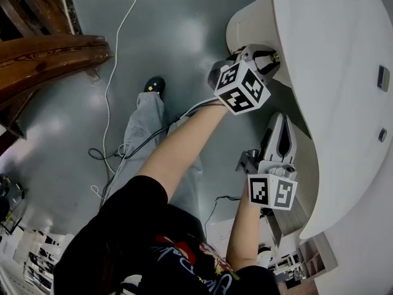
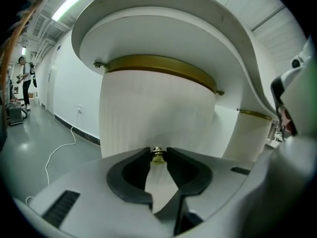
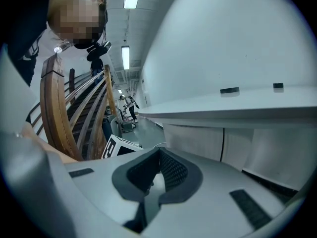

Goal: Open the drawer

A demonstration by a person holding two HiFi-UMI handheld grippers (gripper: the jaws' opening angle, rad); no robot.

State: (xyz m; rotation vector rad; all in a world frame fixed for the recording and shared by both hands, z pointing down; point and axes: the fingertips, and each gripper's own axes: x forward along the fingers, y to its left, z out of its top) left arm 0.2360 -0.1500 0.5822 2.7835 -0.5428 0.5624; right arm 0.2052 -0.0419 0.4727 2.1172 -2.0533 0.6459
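Note:
The drawer front is a curved white ribbed panel under a brass band, part of a round pedestal beneath a white counter. A small brass knob sticks out of it. My left gripper has its two dark fingertips pressed on either side of that knob; in the head view the left gripper reaches against the pedestal. My right gripper hangs lower, beside the counter's edge, pointing along it. In its own view the right gripper has its tips together with nothing between them.
The white counter curves overhead to the right, its underside just above the right gripper. A white cable trails over the grey floor. A wooden stair rail stands at the left. The person's legs and shoe are below.

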